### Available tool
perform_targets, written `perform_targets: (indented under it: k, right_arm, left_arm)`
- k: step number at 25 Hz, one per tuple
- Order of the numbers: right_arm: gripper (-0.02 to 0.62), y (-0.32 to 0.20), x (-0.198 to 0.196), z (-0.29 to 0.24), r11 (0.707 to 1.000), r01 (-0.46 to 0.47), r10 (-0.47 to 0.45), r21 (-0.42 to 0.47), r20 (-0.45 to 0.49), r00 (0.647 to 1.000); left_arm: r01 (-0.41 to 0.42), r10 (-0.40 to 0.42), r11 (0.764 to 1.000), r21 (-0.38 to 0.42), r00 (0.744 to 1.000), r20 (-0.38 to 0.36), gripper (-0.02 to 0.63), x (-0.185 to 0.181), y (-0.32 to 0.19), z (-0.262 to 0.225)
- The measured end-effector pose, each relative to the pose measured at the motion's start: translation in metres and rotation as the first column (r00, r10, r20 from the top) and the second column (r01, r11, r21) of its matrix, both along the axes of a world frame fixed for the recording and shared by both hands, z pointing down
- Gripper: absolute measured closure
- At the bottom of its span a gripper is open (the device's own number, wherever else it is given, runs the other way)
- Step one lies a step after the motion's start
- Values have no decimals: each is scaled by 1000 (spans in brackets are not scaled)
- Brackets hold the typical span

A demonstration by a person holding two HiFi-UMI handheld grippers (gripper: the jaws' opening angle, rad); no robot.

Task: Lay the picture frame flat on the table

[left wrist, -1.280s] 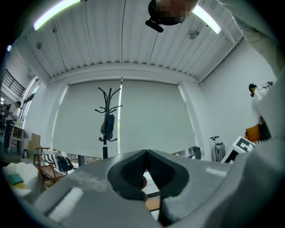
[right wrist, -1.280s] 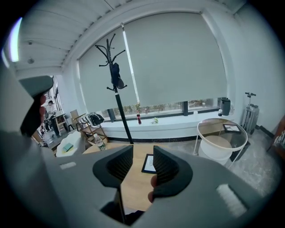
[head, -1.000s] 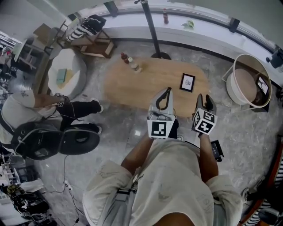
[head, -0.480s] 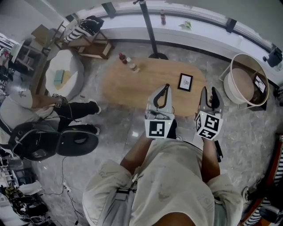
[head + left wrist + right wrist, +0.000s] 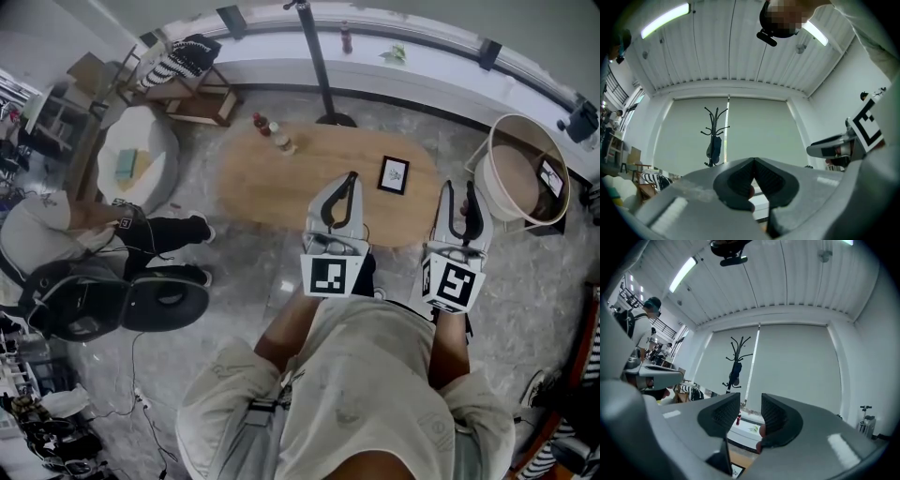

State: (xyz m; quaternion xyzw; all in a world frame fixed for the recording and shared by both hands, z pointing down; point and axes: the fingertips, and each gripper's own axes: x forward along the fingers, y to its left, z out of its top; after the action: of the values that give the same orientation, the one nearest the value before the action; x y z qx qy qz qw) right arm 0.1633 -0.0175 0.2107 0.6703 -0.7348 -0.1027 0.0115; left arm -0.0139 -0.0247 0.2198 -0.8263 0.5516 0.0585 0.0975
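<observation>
The picture frame [image 5: 395,175], black with a white picture, is on the right part of the oval wooden table [image 5: 281,183]. From above I cannot tell whether it leans or lies flat. A corner of the picture frame [image 5: 735,470] shows below the right jaws. My left gripper [image 5: 351,178] is held over the table's near edge, left of the frame, its jaws shut on nothing [image 5: 753,161]. My right gripper [image 5: 458,190] hangs off the table's right end with a small empty gap between its jaws [image 5: 750,404]. Neither gripper touches the frame.
Small bottles [image 5: 275,133] stand at the table's far left. A coat stand [image 5: 323,70] rises behind the table. A round white tub [image 5: 521,169] sits at the right. A seated person [image 5: 66,244] and a round side table [image 5: 141,155] are at the left.
My right gripper has risen and swung right, from beside the frame's near edge to off the table's right end. The left gripper has barely moved.
</observation>
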Motion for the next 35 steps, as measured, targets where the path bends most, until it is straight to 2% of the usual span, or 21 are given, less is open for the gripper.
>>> perform_targets:
  k: [6, 10, 18, 22, 23, 28, 32, 35]
  right_arm:
    - [451, 12, 16, -20, 998, -24, 22, 66, 24, 999]
    - [451, 13, 20, -21, 997, -39, 37, 68, 34, 999]
    - [459, 14, 21, -15, 998, -40, 39, 58, 17, 999]
    - [488, 15, 29, -15, 995, -71, 69, 67, 35, 997]
    - [521, 15, 32, -14, 994, -82, 80, 68, 35, 996]
    - [551, 17, 41, -11, 990, -126, 125, 61, 14, 992]
    - [567, 18, 44, -11, 990, -125, 124, 60, 19, 992]
    - [580, 19, 46, -10, 991, -119, 119, 63, 10, 993]
  left_arm:
    - [9, -8, 999, 32, 1000, -27, 601, -4, 1, -13]
    - [7, -6, 998, 58, 1000, -12, 601, -4, 2, -20]
    - [18, -18, 999, 45, 1000, -13, 601, -5, 2, -16]
    - [22, -21, 998, 56, 1000, -7, 601, -5, 1, -17]
    - [22, -21, 998, 55, 1000, -10, 601, -4, 1, -17]
    - [16, -16, 998, 53, 1000, -8, 601, 3, 4, -17]
    - [12, -11, 998, 62, 1000, -17, 601, 6, 4, -21]
    - [4, -5, 998, 60, 1000, 12, 601, 11, 3, -17]
